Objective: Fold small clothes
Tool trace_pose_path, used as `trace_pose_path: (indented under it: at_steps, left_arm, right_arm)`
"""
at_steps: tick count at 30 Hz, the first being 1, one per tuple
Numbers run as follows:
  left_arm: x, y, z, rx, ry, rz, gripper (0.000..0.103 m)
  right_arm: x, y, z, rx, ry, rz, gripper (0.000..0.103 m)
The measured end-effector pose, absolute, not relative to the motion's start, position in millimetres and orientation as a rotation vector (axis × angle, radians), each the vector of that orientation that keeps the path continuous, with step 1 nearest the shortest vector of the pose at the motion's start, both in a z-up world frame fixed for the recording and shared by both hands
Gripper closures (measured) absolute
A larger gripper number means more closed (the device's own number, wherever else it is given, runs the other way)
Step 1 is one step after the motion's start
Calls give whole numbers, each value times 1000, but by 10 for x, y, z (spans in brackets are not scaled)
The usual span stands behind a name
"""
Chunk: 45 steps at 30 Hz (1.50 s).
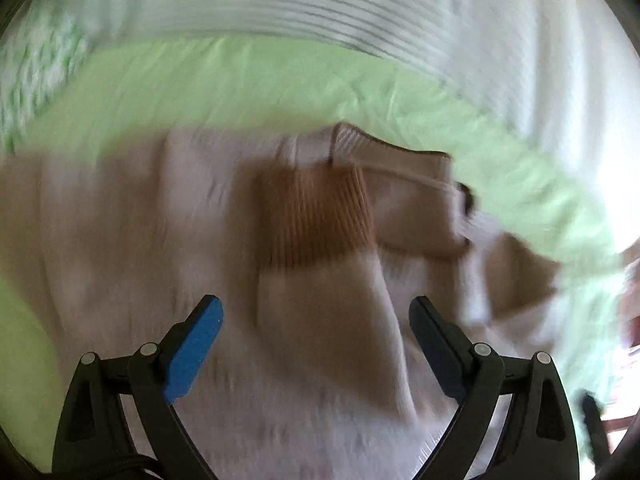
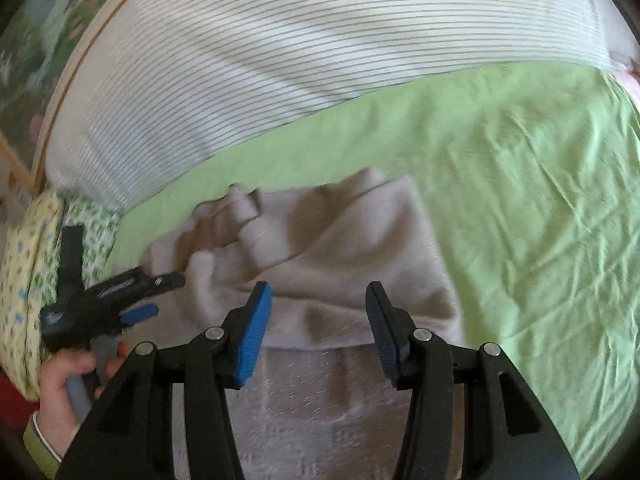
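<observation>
We see a small beige knit sweater (image 1: 200, 240) spread on a light green bedsheet (image 1: 224, 80), filling most of the left wrist view. One sleeve is folded across the body, and its darker tan ribbed cuff (image 1: 316, 216) lies near the middle of the garment, just below the neckline. The picture is smeared by motion blur, so finer detail of the knit is hard to read.

Our left gripper (image 1: 316, 320) hangs above the sweater's body with its jaws spread wide and nothing between them; the blue pad (image 1: 194, 354) faces inward over bare fabric.

From the right wrist view, the sweater (image 2: 352, 248) lies just ahead of our right gripper (image 2: 320, 300), whose jaws are likewise apart and empty, poised over the hem edge. The garment's upper part looks bunched and folded toward the left. There we also see the left gripper (image 2: 120, 292) from the side, at the sweater's left edge, with the left hand (image 2: 66, 384) around its handle.

Beyond the sheet lies a white bedcover with thin dark stripes (image 2: 248, 48), and at the left a pillow with a small green-and-blue print (image 2: 28, 264).
</observation>
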<state>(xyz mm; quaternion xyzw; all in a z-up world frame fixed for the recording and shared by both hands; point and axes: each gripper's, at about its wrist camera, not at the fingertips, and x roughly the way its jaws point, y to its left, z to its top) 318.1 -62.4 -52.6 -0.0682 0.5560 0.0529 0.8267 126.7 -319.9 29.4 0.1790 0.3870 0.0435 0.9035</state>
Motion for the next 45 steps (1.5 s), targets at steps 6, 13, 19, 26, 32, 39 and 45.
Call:
trace_pose_path:
  at_steps: [6, 13, 19, 26, 32, 39, 45]
  left_arm:
    - [3119, -618, -555, -98, 1167, -13, 89]
    - [1865, 185, -561, -249, 1107, -84, 83]
    - [1430, 542, -635, -520, 1154, 14, 36]
    - [1829, 419, -732, -646, 1198, 76, 24]
    - [2038, 380, -853, -603, 1168, 46, 86]
    - [2066, 329, -146, -485, 896, -154, 97]
    - [2162, 481, 311, -369, 720, -251, 97]
  right_arm:
    - [1373, -3385, 272, 395, 798, 65, 53]
    - [1459, -3625, 238, 403, 803, 18, 53]
    - [1598, -3574, 140, 383, 833, 32, 53]
    - [1840, -3581, -72, 343, 869, 27, 50]
    - [2125, -3691, -287, 336, 917, 30, 45]
    - [2210, -3681, -219, 336, 914, 53, 94]
    - [1912, -3808, 239, 417, 728, 50, 95]
